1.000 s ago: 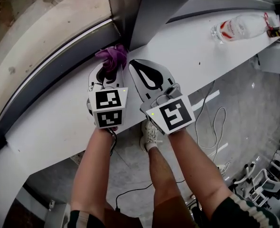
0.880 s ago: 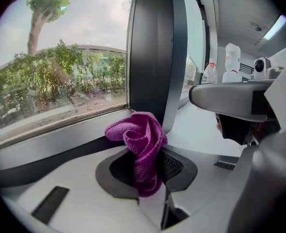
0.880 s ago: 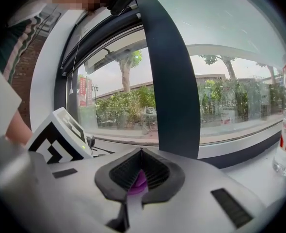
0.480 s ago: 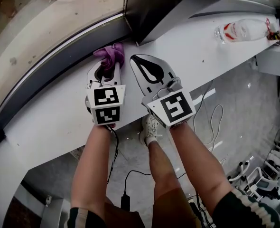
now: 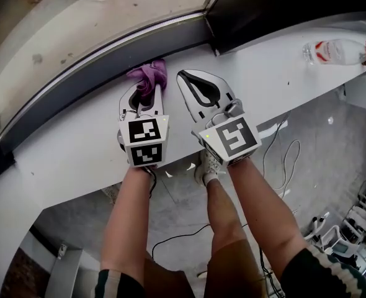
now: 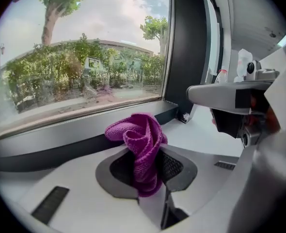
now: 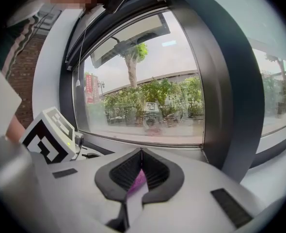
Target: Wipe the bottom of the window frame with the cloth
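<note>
My left gripper [image 5: 144, 90] is pinched shut on the soft purple knitted cloth [image 5: 149, 73], and the bunched cloth sits right by the dark bottom strip of the window frame [image 5: 77, 82]. My right gripper [image 5: 191, 76] is closed with nothing in it, a little back from that frame. I think the cloth is light and floppy, so holding its middle fold looks right.
</note>
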`<state>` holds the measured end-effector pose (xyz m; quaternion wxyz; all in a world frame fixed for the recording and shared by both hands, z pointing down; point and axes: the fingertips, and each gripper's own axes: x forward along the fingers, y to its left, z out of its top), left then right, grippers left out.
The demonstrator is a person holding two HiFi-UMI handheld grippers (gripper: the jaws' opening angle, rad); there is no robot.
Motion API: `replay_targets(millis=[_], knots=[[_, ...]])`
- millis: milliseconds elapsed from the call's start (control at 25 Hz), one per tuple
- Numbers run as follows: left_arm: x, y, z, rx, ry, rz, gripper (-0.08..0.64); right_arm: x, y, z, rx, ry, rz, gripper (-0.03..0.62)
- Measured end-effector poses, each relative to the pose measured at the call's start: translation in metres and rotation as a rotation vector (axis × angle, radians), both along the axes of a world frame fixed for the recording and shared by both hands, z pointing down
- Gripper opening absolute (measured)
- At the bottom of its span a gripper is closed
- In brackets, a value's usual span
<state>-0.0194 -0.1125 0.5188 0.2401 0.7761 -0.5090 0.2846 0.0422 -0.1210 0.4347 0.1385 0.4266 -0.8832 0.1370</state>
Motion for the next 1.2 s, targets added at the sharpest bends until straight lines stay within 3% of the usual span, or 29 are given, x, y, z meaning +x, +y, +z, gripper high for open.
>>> replay_targets(millis=[1200], knots=[[-0.205,0.054,-0.005,-0.018,-0.06,-0.138,0.097,-0.205,0.038,0.011,-0.039,-0.006,-0.162,0.015]])
